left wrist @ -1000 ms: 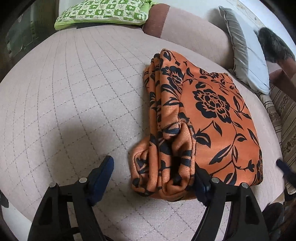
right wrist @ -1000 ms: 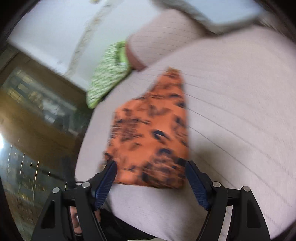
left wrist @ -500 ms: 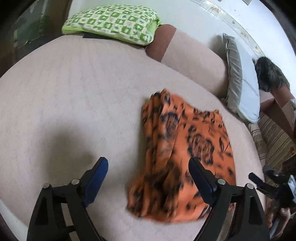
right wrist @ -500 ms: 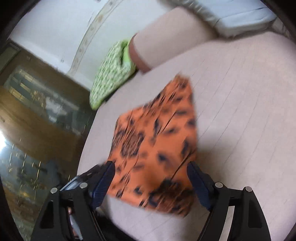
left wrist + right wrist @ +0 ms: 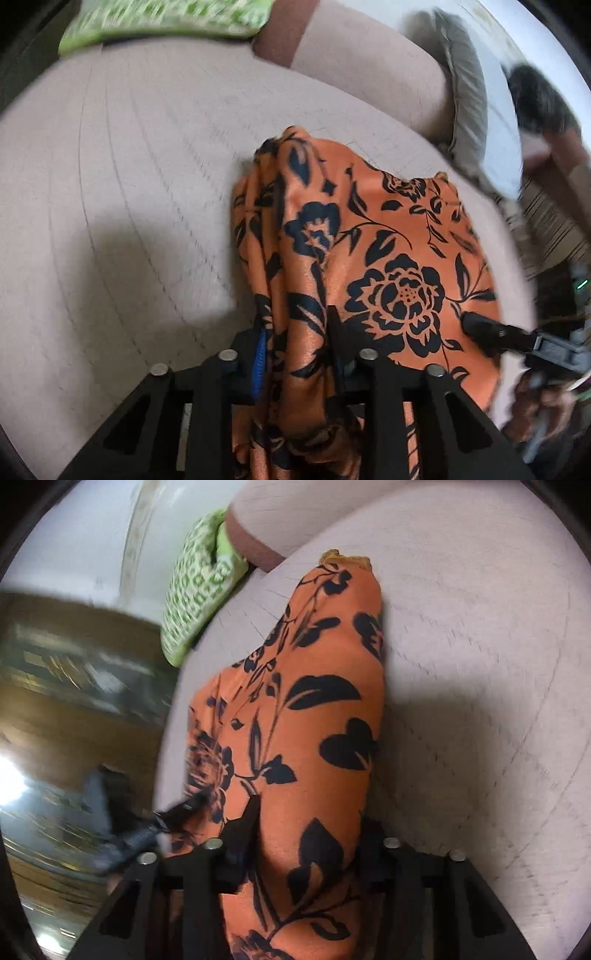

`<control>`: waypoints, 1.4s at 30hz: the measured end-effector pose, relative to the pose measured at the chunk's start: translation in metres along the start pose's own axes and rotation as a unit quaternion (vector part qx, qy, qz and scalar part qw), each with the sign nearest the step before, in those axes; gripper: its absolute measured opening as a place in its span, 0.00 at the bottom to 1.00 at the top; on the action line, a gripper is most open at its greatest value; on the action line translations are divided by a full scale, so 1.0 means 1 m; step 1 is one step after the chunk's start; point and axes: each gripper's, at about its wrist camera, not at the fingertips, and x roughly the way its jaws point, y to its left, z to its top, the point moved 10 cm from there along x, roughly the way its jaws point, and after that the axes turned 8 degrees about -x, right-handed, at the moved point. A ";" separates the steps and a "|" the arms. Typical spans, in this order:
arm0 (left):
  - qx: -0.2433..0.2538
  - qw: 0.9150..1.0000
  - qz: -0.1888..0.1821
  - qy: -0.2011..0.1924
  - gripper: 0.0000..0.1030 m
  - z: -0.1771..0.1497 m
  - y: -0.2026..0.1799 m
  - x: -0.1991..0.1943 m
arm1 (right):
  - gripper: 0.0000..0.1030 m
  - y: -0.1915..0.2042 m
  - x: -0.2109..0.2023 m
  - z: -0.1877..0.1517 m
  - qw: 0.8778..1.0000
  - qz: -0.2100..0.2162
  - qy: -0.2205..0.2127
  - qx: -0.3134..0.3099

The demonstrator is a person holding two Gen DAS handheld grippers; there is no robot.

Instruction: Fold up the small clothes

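Both pairs of jaws are clamped on the cloth (image 5: 369, 258): the left gripper (image 5: 297, 350) pinches a bunched fold at the bottom centre of its view, and the right gripper (image 5: 306, 834) grips a thick fold at the bottom centre of its own. Orange with black flowers, the cloth lies folded on the beige sofa seat (image 5: 129, 184), running from lower centre up toward the middle of each frame. A green pillow (image 5: 195, 594) sits at upper left in both views, and a grey cushion (image 5: 469, 110) at upper right of the left view.
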 end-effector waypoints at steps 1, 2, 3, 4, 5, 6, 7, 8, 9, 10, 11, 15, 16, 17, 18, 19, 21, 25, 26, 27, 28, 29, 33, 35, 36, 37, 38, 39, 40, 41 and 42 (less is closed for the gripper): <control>0.012 1.000 0.017 -0.010 0.24 -0.001 -0.006 -0.003 | 0.33 0.004 -0.005 0.003 1.000 -0.005 -0.003 -0.009; 0.022 0.999 0.025 -0.025 0.23 0.001 -0.013 -0.009 | 0.32 0.007 -0.011 0.005 1.000 -0.011 -0.010 -0.018; 0.025 0.999 0.021 -0.038 0.23 0.004 -0.022 -0.016 | 0.31 0.013 -0.019 0.009 0.999 -0.017 -0.019 -0.029; 0.026 0.998 0.010 -0.048 0.23 0.007 -0.031 -0.025 | 0.31 0.019 -0.028 0.012 0.998 -0.024 -0.029 -0.041; 0.028 0.998 -0.001 -0.058 0.23 0.013 -0.043 -0.035 | 0.31 0.022 -0.037 0.015 0.998 -0.033 -0.034 -0.050; 0.032 0.997 -0.006 -0.073 0.23 0.019 -0.053 -0.045 | 0.30 0.027 -0.053 0.022 0.997 -0.034 -0.047 -0.059; 0.037 0.995 -0.011 -0.087 0.23 0.025 -0.064 -0.055 | 0.30 0.030 -0.068 0.029 0.996 -0.034 -0.058 -0.065; 0.042 0.994 -0.021 -0.101 0.23 0.032 -0.076 -0.065 | 0.30 0.032 -0.085 0.037 0.994 -0.036 -0.071 -0.072; 0.048 0.992 -0.029 -0.110 0.23 0.038 -0.088 -0.072 | 0.30 0.032 -0.098 0.044 0.993 -0.036 -0.082 -0.078; 0.053 0.991 -0.034 -0.117 0.23 0.043 -0.098 -0.076 | 0.31 0.033 -0.110 0.052 0.992 -0.036 -0.092 -0.081; 0.058 0.990 -0.039 -0.124 0.23 0.048 -0.109 -0.080 | 0.31 0.033 -0.122 0.059 0.991 -0.037 -0.102 -0.084; 0.069 0.988 -0.054 -0.130 0.23 0.056 -0.132 -0.091 | 0.31 0.023 -0.148 0.075 0.988 -0.047 -0.120 -0.089; 0.071 0.988 -0.054 -0.130 0.23 0.056 -0.135 -0.092 | 0.31 0.018 -0.149 0.076 0.988 -0.049 -0.120 -0.086; 0.073 0.988 -0.053 -0.128 0.23 0.056 -0.137 -0.092 | 0.31 0.011 -0.149 0.075 0.988 -0.052 -0.118 -0.083; 0.073 0.988 -0.053 -0.126 0.23 0.056 -0.137 -0.090 | 0.31 0.006 -0.146 0.073 0.988 -0.053 -0.118 -0.081; 0.071 0.988 -0.052 -0.124 0.23 0.058 -0.135 -0.084 | 0.31 -0.001 -0.144 0.070 0.989 -0.051 -0.118 -0.080; 0.065 0.989 -0.052 -0.120 0.24 0.055 -0.133 -0.077 | 0.31 -0.018 -0.133 0.069 0.990 -0.049 -0.114 -0.071; 0.059 0.995 -0.037 -0.077 0.26 0.037 -0.124 -0.028 | 0.32 -0.062 -0.108 0.051 0.991 -0.083 -0.087 -0.053; 0.057 0.997 -0.021 -0.053 0.28 0.028 -0.118 -0.009 | 0.33 -0.073 -0.099 0.045 0.991 -0.098 -0.075 -0.046; 0.055 0.998 -0.011 -0.038 0.28 0.024 -0.114 0.003 | 0.37 -0.085 -0.095 0.040 0.991 -0.115 -0.064 -0.039; 0.053 0.998 0.003 -0.025 0.36 0.019 -0.107 0.014 | 0.45 -0.099 -0.088 0.033 0.988 -0.145 -0.045 -0.030; 0.050 0.998 0.000 -0.029 0.50 0.016 -0.103 0.017 | 0.50 -0.107 -0.088 0.028 0.986 -0.161 -0.040 -0.027; 0.043 0.996 0.017 -0.071 0.65 0.022 -0.087 -0.010 | 0.57 -0.097 -0.123 0.033 0.968 -0.227 -0.093 -0.060; 0.037 0.993 0.022 -0.113 0.65 0.030 -0.083 -0.039 | 0.57 -0.079 -0.140 0.036 0.964 -0.226 -0.122 -0.070; 0.037 0.991 0.017 -0.125 0.65 0.031 -0.084 -0.047 | 0.57 -0.066 -0.145 0.038 0.965 -0.213 -0.135 -0.075; 0.040 0.990 0.009 -0.136 0.65 0.031 -0.087 -0.056 | 0.57 -0.051 -0.150 0.037 0.966 -0.197 -0.146 -0.084; 0.050 0.988 0.003 -0.146 0.65 0.028 -0.091 -0.063 | 0.58 -0.041 -0.152 0.033 0.968 -0.179 -0.150 -0.091; 0.064 0.987 -0.002 -0.146 0.65 0.023 -0.096 -0.064 | 0.63 -0.026 -0.144 0.031 0.973 -0.151 -0.148 -0.094; 0.077 0.987 -0.004 -0.142 0.65 0.019 -0.099 -0.059 | 0.69 -0.019 -0.135 0.023 0.979 -0.121 -0.137 -0.092; 0.091 0.987 0.003 -0.131 0.67 0.012 -0.101 -0.049 | 0.69 -0.022 -0.122 0.016 0.984 -0.103 -0.119 -0.086; 0.098 0.989 0.024 -0.110 0.68 0.006 -0.098 -0.034 | 0.69 -0.034 -0.109 0.008 0.987 -0.105 -0.096 -0.072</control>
